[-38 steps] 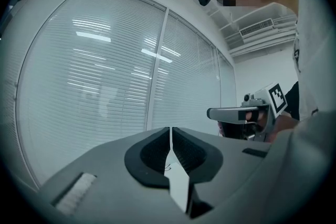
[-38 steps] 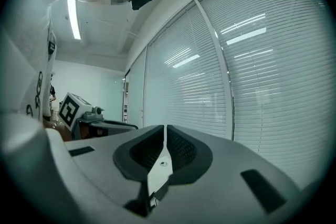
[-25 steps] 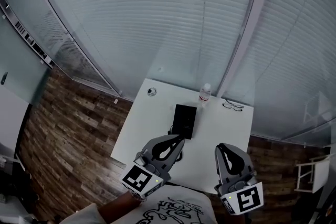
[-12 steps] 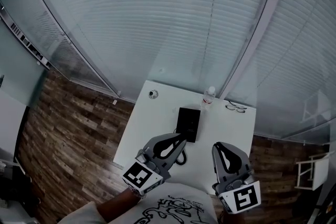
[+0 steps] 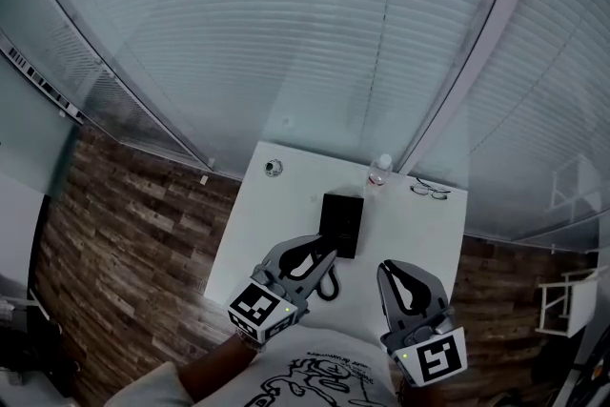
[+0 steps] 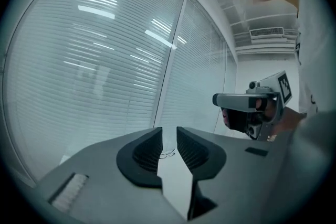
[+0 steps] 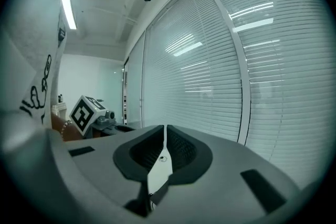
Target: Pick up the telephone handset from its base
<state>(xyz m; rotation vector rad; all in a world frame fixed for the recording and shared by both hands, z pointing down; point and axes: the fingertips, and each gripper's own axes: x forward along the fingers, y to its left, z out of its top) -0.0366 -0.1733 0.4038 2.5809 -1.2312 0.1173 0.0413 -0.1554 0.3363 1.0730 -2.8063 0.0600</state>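
A black telephone point(image 5: 341, 224) lies on the white table point(image 5: 276, 214), its handset resting on the base, and its coiled cord point(image 5: 329, 286) runs to the near edge. My left gripper point(image 5: 327, 251) hovers just short of the phone's near end, above the cord. Its jaws point(image 6: 169, 131) are opening, a narrow gap shows and nothing is between them. My right gripper point(image 5: 391, 268) hangs over the table's near right part, apart from the phone. Its jaws point(image 7: 165, 128) are together and empty.
A small water bottle point(image 5: 379, 172) stands behind the phone, with a pair of glasses point(image 5: 430, 191) to its right. A small round object point(image 5: 274, 168) lies at the far left corner. Glass walls with blinds stand behind the table, and wood floor runs along its left.
Both grippers have crept towards the phone and sunk a little. The left one's tips now sit over the cord near the phone's end.
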